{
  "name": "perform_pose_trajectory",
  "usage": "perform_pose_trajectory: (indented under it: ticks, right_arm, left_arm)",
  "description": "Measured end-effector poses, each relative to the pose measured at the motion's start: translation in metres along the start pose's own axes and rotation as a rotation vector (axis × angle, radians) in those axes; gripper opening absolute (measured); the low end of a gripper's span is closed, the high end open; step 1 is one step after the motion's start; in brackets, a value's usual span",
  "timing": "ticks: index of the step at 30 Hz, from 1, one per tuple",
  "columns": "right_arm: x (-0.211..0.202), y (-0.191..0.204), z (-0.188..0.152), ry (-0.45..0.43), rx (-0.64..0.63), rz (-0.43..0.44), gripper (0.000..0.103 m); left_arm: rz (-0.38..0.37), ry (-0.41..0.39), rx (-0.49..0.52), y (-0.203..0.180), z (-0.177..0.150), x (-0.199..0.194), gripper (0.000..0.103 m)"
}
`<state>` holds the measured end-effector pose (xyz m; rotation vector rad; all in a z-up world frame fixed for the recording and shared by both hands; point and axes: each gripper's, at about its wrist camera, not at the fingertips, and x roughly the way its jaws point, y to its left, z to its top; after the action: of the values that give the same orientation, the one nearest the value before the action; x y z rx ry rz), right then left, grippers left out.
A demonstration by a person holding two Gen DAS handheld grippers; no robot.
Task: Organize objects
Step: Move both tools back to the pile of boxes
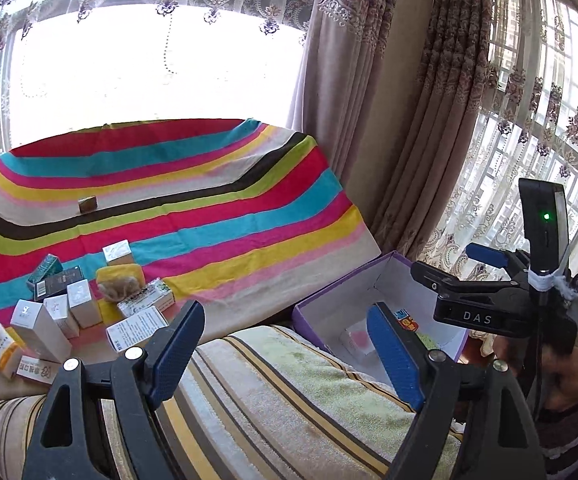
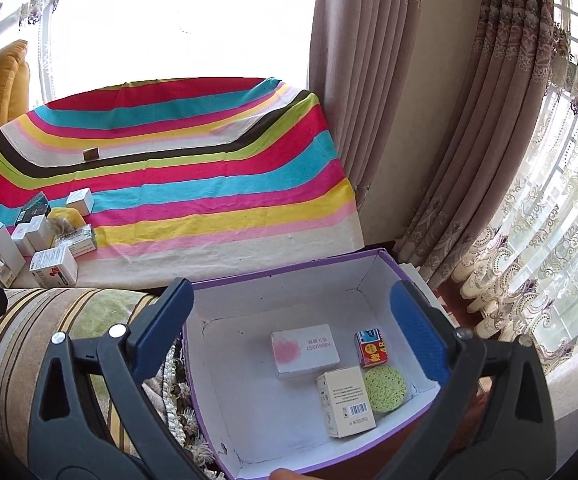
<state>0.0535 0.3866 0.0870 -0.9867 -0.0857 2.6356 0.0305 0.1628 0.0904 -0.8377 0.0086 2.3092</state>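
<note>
With four items already lying in the purple-rimmed box (image 2: pixel 289 400) under the right gripper (image 2: pixel 309 340), both it and the left gripper (image 1: pixel 289 344) are hanging spread and empty, so fetching another carton from the cluster (image 1: pixel 81 312) on the striped surface (image 1: pixel 229 208) seems next.

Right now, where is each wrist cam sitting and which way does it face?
Left wrist: above the striped towel, facing the striped cloth and small boxes; shows its own open left gripper, plus the right gripper from the side.
Right wrist: over the purple box, looking down into it; shows its own open, empty right gripper and a fingertip at the bottom edge.
Shared: purple box, striped cloth, pile of boxes, curtains.
</note>
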Motion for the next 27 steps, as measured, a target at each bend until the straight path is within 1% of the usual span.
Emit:
perform_pose_trajectory:
  ticks: [4, 6, 10, 14, 18, 21, 23, 27]
  right_arm:
    - [0.001, 0.011, -0.001, 0.006, -0.002, 0.046, 0.100]
    - [0.000, 0.017, -0.003, 0.006, -0.004, 0.092, 0.100]
    - [0.000, 0.028, -0.003, 0.039, 0.001, 0.176, 0.100]
    - [-0.005, 0.041, -0.003, 0.037, -0.032, 0.204, 0.100]
    - [-0.003, 0.053, -0.002, 0.054, -0.054, 0.259, 0.100]
    - [-0.001, 0.065, 0.000, 0.070, -0.068, 0.281, 0.100]
    - [0.000, 0.075, 0.002, 0.073, -0.085, 0.297, 0.100]
    - [0.004, 0.096, 0.005, 0.093, -0.119, 0.334, 0.100]
  left_arm:
    - [0.060, -0.002, -0.060, 0.027, -0.005, -0.009, 0.085]
    - [0.090, -0.004, -0.103, 0.043, -0.009, -0.014, 0.085]
    - [0.151, -0.019, -0.170, 0.075, -0.017, -0.031, 0.085]
    - [0.202, -0.031, -0.230, 0.106, -0.029, -0.050, 0.085]
    - [0.250, -0.026, -0.293, 0.136, -0.042, -0.064, 0.085]
    - [0.281, -0.019, -0.351, 0.159, -0.050, -0.071, 0.085]
    - [0.314, -0.016, -0.381, 0.172, -0.052, -0.075, 0.085]
    - [0.350, -0.006, -0.428, 0.193, -0.056, -0.080, 0.085]
